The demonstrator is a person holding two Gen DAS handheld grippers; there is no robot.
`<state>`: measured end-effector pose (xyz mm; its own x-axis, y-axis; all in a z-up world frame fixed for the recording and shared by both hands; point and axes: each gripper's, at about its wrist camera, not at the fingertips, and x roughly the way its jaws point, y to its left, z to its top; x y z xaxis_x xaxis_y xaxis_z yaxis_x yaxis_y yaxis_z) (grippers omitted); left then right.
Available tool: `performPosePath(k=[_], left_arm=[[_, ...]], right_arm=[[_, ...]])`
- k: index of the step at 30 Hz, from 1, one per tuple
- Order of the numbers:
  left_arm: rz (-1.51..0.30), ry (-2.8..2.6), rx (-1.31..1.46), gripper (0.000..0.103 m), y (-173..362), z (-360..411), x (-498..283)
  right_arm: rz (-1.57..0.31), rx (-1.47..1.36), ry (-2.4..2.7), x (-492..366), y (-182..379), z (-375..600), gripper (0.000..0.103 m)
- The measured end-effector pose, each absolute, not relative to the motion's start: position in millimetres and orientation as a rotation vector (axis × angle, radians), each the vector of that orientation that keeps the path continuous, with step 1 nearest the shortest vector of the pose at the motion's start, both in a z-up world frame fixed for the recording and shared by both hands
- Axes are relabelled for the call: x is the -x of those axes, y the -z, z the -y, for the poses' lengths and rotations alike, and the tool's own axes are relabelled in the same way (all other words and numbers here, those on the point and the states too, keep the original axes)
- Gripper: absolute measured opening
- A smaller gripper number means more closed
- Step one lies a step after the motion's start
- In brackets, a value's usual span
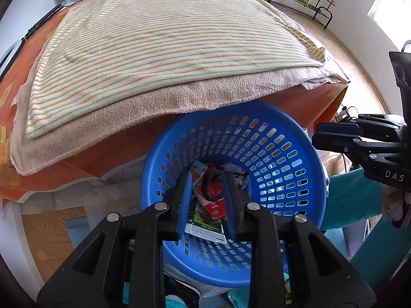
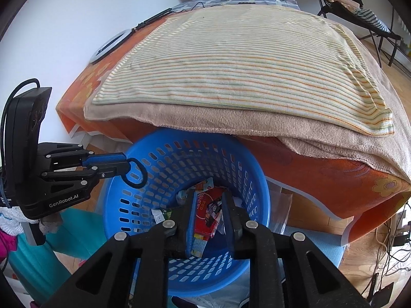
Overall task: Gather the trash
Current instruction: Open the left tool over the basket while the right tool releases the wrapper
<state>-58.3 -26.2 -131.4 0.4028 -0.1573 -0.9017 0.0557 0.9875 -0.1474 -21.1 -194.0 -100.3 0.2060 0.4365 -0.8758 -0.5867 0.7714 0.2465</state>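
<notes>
black loop (image 1: 209, 188) between left hand-held gripper (image 1: 208, 179) jaws

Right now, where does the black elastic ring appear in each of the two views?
Left wrist view: the black elastic ring is low in the centre, between the left tool's fingers, above the trash in the blue basket.
Right wrist view: the ring hangs at the left tool's tip, left of centre, over the basket's rim.
Shared landmark: the blue basket.
</notes>
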Motion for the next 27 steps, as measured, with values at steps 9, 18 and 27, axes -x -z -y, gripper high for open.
performPosePath(k=[9, 18, 27], left_arm=[[-1.156, 0.128, 0.101, 0.047, 133.2, 26.9, 58.8], [-1.144, 0.088, 0.110, 0.064, 131.5, 21.2, 58.4], [-1.127, 0.064, 0.115, 0.066, 124.5, 17.7, 55.0]], right_arm=[[-1.158, 0.155, -0.701, 20.8, 99.3, 195.0, 0.034], [-1.141, 0.143, -0.657, 17.3, 95.2, 200.3, 0.072], [-1.104, 0.163, -0.628, 16.0, 85.9, 199.5, 0.087]])
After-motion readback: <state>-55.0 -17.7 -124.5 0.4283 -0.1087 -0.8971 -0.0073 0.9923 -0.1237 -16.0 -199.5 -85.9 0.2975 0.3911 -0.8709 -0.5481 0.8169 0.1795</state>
